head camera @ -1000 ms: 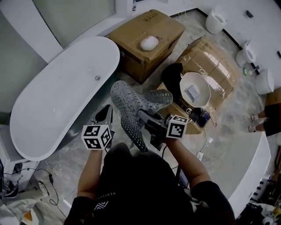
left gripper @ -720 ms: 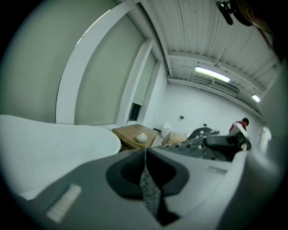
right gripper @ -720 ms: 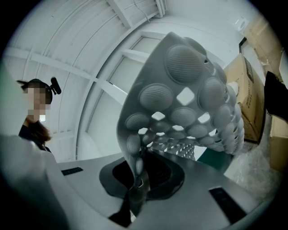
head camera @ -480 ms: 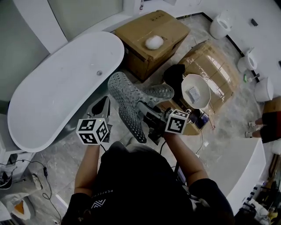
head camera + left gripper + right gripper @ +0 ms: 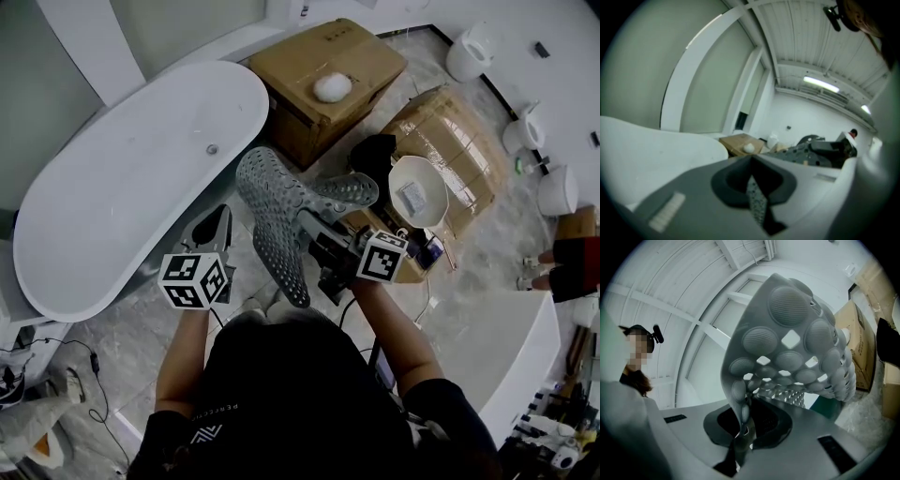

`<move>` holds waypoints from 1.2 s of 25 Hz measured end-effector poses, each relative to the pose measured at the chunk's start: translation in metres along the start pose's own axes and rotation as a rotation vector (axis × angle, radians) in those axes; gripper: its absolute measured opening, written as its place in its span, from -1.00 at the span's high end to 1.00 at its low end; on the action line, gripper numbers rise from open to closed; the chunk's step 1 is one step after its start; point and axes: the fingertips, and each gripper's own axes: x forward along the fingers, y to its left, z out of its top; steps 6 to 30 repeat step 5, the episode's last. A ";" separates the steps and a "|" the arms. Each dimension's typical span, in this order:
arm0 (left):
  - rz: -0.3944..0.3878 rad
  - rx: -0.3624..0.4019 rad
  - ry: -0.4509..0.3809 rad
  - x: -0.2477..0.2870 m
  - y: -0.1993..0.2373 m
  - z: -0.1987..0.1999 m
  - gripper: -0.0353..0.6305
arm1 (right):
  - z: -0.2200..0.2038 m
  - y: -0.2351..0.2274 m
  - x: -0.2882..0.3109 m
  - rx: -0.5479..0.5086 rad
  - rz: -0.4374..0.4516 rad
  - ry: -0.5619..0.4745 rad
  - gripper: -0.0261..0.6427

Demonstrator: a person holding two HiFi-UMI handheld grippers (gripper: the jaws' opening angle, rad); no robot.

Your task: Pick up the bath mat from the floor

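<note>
- Since the right gripper (image 5: 311, 230) is clamped on one edge only, the mat (image 5: 279, 211) droops limp in the air, clear of the floor (image 5: 112, 347), beside the tub (image 5: 122, 187).
- Left gripper (image 5: 221, 220): jaws nearly together, empty, apart from mat, probably just spare.
- Pickup looks done.

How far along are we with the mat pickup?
Done: the mat is off the floor, hanging in the air beside the tub. In hand: the right gripper is shut on its edge; the left gripper is shut, empty and apart from it. Left: nothing of the pickup itself that I can see.
</note>
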 end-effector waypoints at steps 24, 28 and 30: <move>-0.022 -0.005 0.003 -0.009 0.004 0.004 0.87 | -0.003 0.006 0.005 0.003 -0.022 0.005 0.87; -0.022 -0.005 0.003 -0.009 0.004 0.004 0.87 | -0.003 0.006 0.005 0.003 -0.022 0.005 0.87; -0.022 -0.005 0.003 -0.009 0.004 0.004 0.87 | -0.003 0.006 0.005 0.003 -0.022 0.005 0.87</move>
